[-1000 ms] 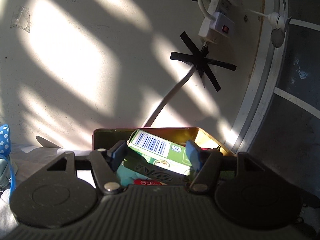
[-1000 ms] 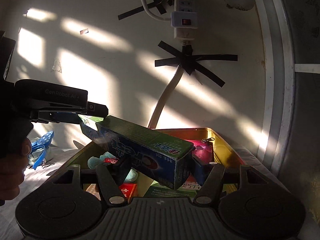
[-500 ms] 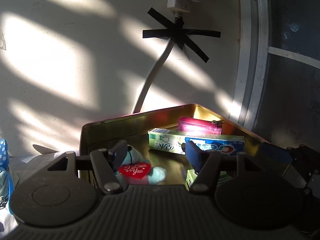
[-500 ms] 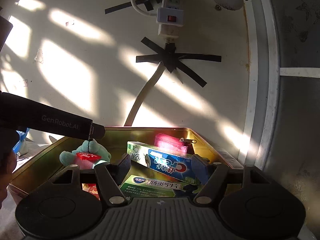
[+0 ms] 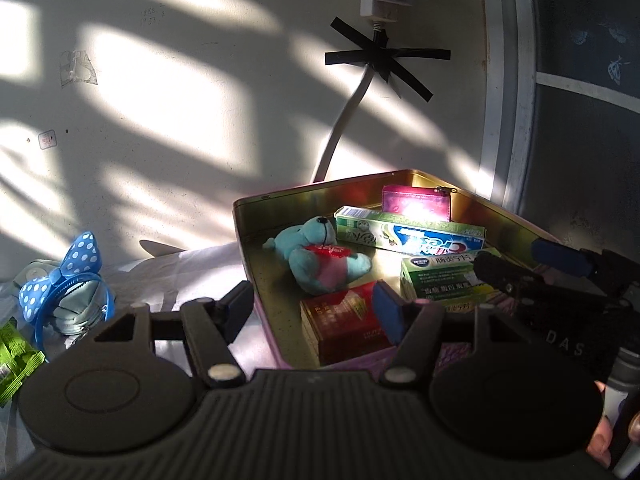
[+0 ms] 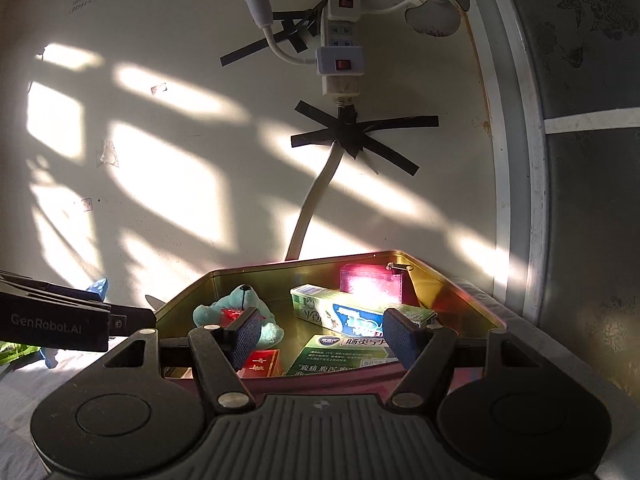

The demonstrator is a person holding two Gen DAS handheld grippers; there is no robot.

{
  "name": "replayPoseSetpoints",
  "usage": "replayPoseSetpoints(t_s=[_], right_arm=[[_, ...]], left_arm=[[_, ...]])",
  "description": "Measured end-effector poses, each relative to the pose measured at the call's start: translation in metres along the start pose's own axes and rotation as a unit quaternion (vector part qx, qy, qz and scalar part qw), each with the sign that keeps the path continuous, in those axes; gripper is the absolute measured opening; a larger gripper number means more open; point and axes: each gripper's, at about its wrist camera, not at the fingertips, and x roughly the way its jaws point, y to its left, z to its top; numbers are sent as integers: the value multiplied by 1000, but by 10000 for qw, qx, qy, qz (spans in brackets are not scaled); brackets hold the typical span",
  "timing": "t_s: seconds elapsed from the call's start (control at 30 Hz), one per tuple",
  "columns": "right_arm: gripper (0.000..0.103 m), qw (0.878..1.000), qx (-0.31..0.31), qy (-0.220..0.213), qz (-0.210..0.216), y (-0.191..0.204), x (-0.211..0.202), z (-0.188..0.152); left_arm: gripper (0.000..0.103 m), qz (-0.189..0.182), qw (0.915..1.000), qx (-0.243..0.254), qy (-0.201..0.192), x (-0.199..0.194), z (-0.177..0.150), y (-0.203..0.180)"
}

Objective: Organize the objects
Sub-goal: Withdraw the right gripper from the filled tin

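A gold tin (image 5: 256, 216) holds a teal plush bear (image 5: 316, 252), a toothpaste box (image 5: 408, 234), a pink pouch (image 5: 416, 204), a green medicine box (image 5: 440, 280) and a red box (image 5: 344, 320). My left gripper (image 5: 314, 312) is open and empty, straddling the tin's near left corner. My right gripper (image 6: 324, 336) is open and empty just before the tin's (image 6: 280, 268) front wall. The toothpaste box (image 6: 340, 314) lies loose beyond it, against the pouch (image 6: 372, 284). Each gripper shows in the other's view: the right gripper (image 5: 532, 266), the left gripper (image 6: 132, 322).
Left of the tin on the white cloth lie a blue polka-dot bow headband (image 5: 76, 272), a grey-green pouch (image 5: 76, 304) and a green packet (image 5: 16, 356). A wall with a taped cable (image 5: 344, 120) rises right behind the tin. A window frame (image 5: 504, 120) stands at right.
One second ago both grippers were on the toothpaste box above the tin; it now lies inside. Both grippers have backed away, the left one swinging leftward.
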Motion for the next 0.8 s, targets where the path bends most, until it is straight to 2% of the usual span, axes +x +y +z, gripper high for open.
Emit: replayPoseSetpoints(t_s=[0.27,0.47,0.67,0.8], right_arm=[[66,9992,325,159,159,10,-37,-11],[66,9961,492,588,441,29,-43,-26],[66,9931,378,934,608,55,-43,-44],[65,9946,211,888,494,68,-47,-51]], left_arm=[[68,69,9999,-48,66,-23,-21,11],[69,155,9997,-121,175,-33,-40,22],[69,245,9986,-329,346,-37,-60,40],[69,307,9977,-407,451,-37,-72,49]])
